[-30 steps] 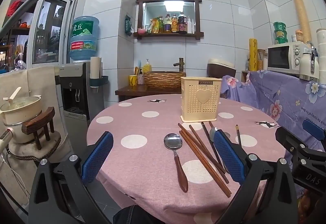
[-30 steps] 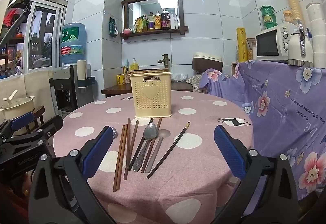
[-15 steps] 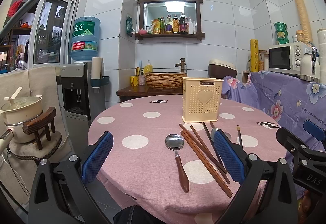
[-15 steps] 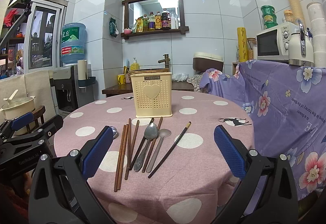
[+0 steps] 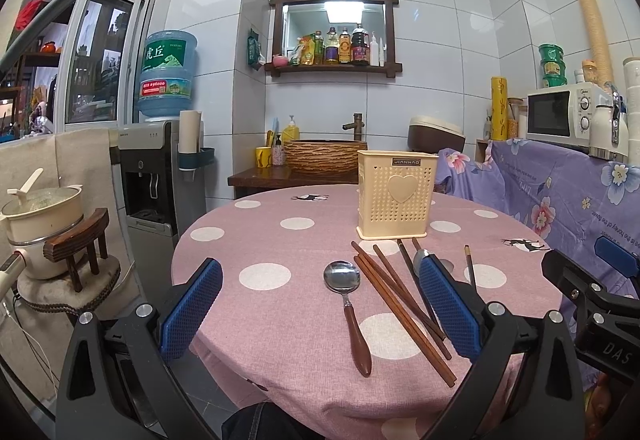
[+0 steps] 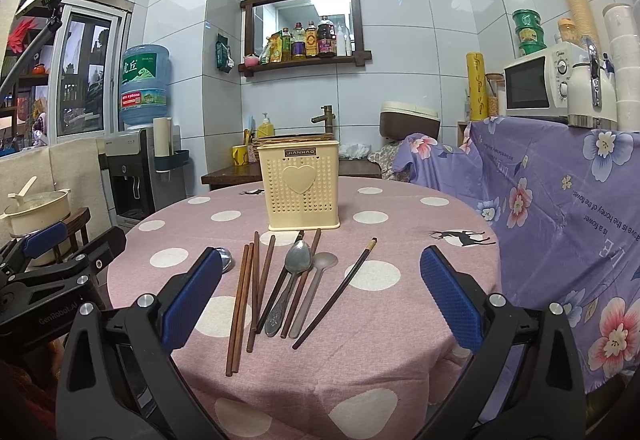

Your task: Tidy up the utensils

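A cream perforated utensil holder (image 5: 396,195) (image 6: 299,191) with a heart on its front stands upright on the round pink polka-dot table (image 5: 260,240) (image 6: 400,320). In front of it lie several brown chopsticks (image 5: 400,304) (image 6: 240,304), a wooden-handled spoon (image 5: 348,304), a steel spoon (image 6: 292,280), a translucent spoon (image 6: 316,288) and a dark chopstick (image 6: 340,292). My left gripper (image 5: 320,312) hovers open over the near table edge, nothing between its blue pads. My right gripper (image 6: 320,300) is likewise open and empty, above the utensils' near ends.
A water dispenser (image 5: 160,167) and a pot on a small stool (image 5: 44,215) stand left of the table. A purple flowered cloth (image 6: 560,207) covers a counter on the right, with a microwave (image 6: 536,83). A sink (image 5: 324,155) sits behind the table.
Both views shift very slightly; the grippers stay open and the utensils have not moved.
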The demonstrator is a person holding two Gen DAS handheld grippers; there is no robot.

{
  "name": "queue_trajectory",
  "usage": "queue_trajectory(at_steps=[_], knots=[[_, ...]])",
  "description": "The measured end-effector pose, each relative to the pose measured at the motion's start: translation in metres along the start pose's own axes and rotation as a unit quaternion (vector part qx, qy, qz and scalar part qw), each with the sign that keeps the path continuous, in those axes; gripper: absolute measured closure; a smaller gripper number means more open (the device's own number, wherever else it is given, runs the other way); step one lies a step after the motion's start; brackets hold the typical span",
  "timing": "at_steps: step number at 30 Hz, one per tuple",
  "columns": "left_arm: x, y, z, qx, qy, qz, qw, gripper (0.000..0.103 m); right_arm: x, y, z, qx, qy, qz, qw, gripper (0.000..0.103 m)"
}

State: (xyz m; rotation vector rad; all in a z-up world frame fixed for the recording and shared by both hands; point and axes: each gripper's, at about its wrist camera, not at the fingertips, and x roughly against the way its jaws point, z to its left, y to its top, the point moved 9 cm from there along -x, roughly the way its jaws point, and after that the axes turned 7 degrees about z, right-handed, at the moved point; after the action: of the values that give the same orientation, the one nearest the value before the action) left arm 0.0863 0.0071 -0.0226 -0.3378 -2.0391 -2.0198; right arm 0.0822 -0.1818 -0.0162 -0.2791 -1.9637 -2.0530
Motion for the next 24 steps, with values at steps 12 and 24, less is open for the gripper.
queue_trajectory(at_steps=[12, 24], knots=[[-0.0029, -0.0051, -0.0013, -0.001, -0.003, 0.009, 1.0, 0.005, -0.0007, -0.0018, 0.0007, -0.001, 0.0, 0.0, 1.0, 0.005], [-0.0043, -0.0057, -0.0032, -0.002, -0.004, 0.014, 0.9999, 0.005, -0.0016, -0.0024, -0.0003, -0.002, -0.001, 0.001, 1.0, 0.005]])
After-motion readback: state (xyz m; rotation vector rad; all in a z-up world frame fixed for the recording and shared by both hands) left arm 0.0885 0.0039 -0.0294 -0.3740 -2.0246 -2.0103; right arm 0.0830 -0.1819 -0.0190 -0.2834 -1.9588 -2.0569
